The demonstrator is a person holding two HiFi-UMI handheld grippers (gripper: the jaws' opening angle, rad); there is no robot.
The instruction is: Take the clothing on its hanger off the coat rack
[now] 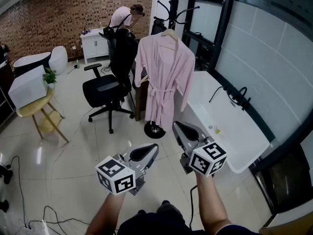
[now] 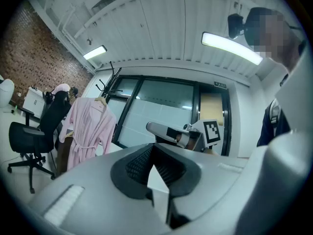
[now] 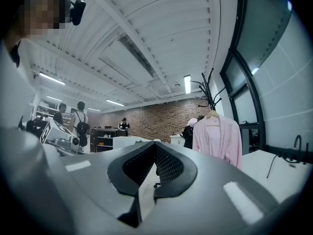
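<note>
Pink robe [image 1: 164,77] hangs vertically, front toward left gripper [image 1: 154,150] and right gripper [image 1: 177,127], their fingers [image 3: 168,165] closed, empty.

1. The left gripper [image 1: 152,150] has a smooth light-grey shell that narrows to a dark-edged nose.
2. The right gripper [image 1: 177,127] has the same build and the same grey colour.
3. At each gripper's near end sits a white cube with black square markers on its faces: the left cube [image 1: 116,175] and the right cube [image 1: 208,158].
4. The pads [image 2: 133,164] are black with a fine ribbed texture, and a black collar frames them.
5. A pale rectangular strip [image 3: 239,196] is set into the shell beside the collar.
6. A small black camera [image 3: 77,11] is worn on the head.
7. The person wears a dark top [image 1: 156,222]; the forearms are uncovered.
8. A thin dark cable [image 1: 190,199] lies along the right forearm.
</note>
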